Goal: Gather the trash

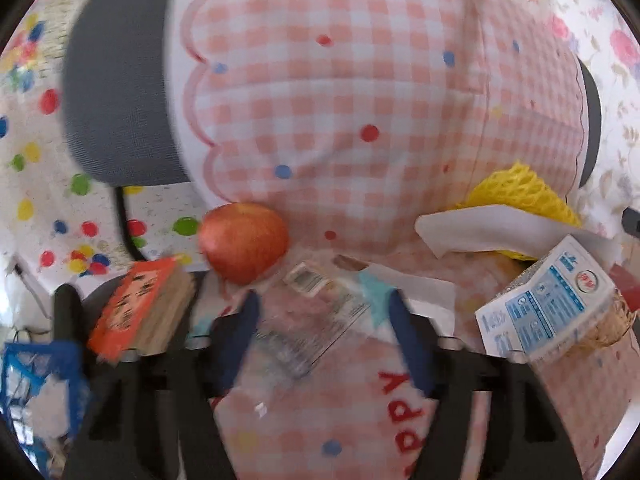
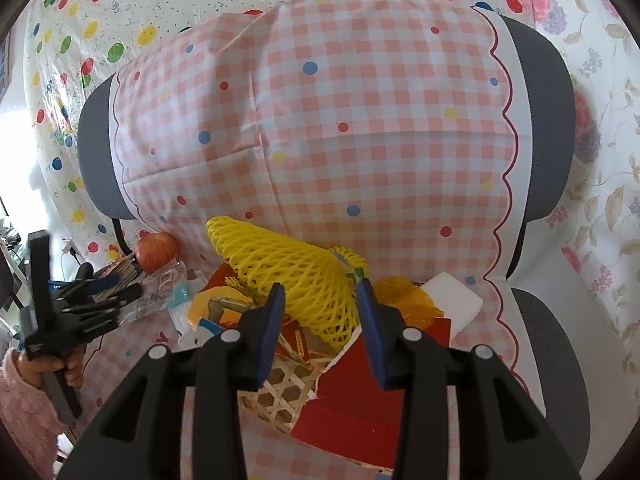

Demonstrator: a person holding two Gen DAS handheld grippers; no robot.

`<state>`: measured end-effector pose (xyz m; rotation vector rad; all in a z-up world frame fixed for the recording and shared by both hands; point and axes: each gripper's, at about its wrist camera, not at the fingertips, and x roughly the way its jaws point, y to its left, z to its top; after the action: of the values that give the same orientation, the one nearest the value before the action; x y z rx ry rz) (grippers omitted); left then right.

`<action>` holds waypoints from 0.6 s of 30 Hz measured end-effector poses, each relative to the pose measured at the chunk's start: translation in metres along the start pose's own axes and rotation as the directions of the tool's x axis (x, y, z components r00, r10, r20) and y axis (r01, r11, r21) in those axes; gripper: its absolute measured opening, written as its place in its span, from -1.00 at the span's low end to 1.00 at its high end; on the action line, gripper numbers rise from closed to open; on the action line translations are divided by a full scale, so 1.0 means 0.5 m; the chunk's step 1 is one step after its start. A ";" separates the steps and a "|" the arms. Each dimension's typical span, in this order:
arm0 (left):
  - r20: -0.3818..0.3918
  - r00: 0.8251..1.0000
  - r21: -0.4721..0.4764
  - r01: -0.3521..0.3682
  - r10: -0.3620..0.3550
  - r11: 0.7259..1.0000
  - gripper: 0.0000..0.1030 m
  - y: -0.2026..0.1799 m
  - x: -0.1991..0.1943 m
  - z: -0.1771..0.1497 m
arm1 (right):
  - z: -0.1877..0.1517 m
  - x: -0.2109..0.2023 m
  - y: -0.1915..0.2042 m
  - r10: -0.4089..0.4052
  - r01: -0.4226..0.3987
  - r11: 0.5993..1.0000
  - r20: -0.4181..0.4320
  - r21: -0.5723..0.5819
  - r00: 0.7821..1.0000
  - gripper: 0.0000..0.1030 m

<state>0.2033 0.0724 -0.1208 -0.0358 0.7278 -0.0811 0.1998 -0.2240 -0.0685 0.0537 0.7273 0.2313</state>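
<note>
Left gripper (image 1: 324, 308), fingers apart around nothing, hovers over a clear printed plastic wrapper (image 1: 316, 316) lying flat on the pink gingham chair cover (image 1: 340, 100), long axis running diagonally. Right gripper (image 2: 320, 308) clamps the yellow foam fruit net (image 2: 288, 272) above the woven bamboo basket (image 2: 280, 396).

Daylight was bright and soft — glare washed out the right wrist view at nine o'clock. The left wrist view smeared with motion blur; fisheye rims curved darkly.
</note>
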 end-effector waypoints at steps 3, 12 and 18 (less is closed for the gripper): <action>-0.072 0.996 0.030 -0.049 0.051 0.998 0.37 0.007 -0.005 -0.031 | -0.004 0.001 0.001 0.005 -0.005 1.000 0.000 0.006 1.000 -0.24; -0.143 0.983 0.109 -0.104 0.119 0.989 0.37 0.000 0.059 -0.055 | -0.018 -0.006 0.011 0.025 -0.025 0.999 -0.005 0.020 1.000 -0.21; -0.175 0.970 0.172 -0.140 0.170 0.975 0.35 -0.009 0.105 -0.037 | -0.020 -0.008 0.007 0.013 -0.012 1.000 -0.007 0.029 1.000 -0.21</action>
<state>0.2298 0.0631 -0.1691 0.1832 0.9094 0.0083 0.1895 -0.2219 -0.0730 0.0847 0.7374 0.2331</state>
